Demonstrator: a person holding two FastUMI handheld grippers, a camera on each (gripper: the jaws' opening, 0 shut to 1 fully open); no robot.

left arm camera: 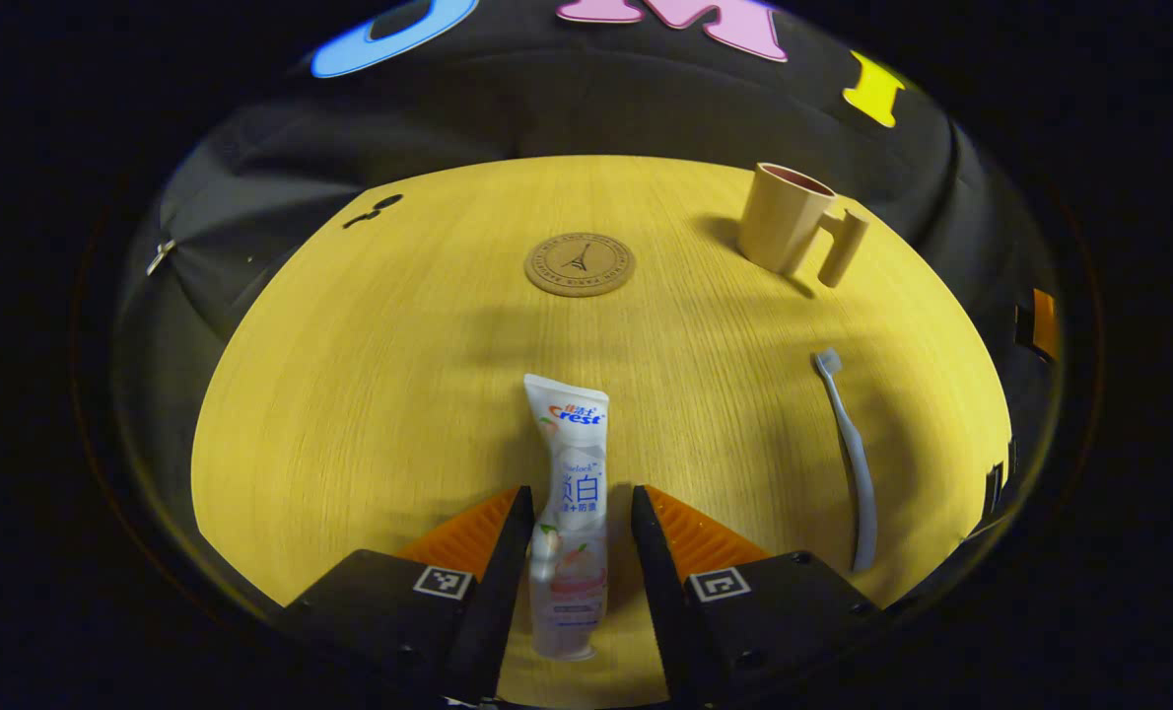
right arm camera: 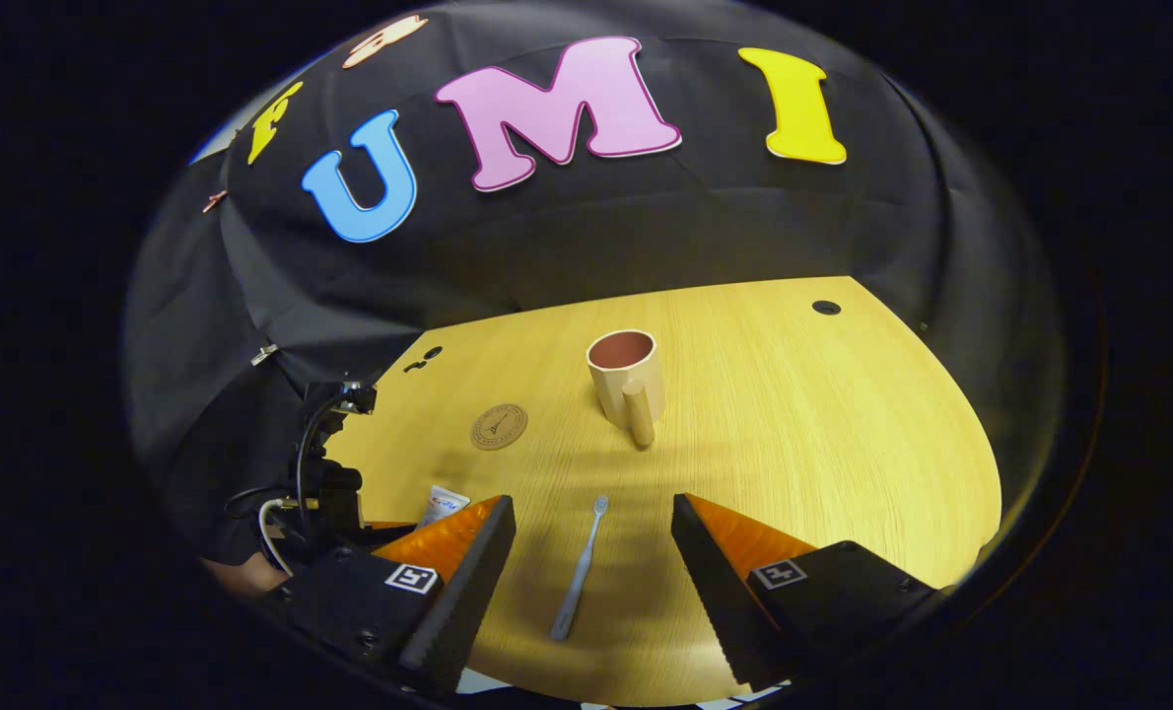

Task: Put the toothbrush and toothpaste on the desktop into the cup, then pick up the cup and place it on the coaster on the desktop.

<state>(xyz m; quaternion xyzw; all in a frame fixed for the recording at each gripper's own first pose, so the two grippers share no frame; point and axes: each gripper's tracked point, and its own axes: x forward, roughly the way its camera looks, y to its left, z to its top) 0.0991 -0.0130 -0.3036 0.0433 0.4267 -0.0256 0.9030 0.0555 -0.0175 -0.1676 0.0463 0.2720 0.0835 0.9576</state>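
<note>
The left gripper (left arm camera: 572, 552) has its jaws apart, straddling the lower half of the tube (left arm camera: 569, 513), which lies flat on the surface (left arm camera: 370, 394) with a gap on each side. Closing this low near the cap could let the soft tube fold or swing on the way up. The right gripper (right arm camera: 591, 562) is also released, hanging above the brush (right arm camera: 580, 567), which lies between its jaws. That thin handle could roll or skid aside. The cup (right arm camera: 626, 380) stands ahead of those jaws, the coaster (right arm camera: 499, 426) ahead and left; a tall load may tip the cup.
</note>
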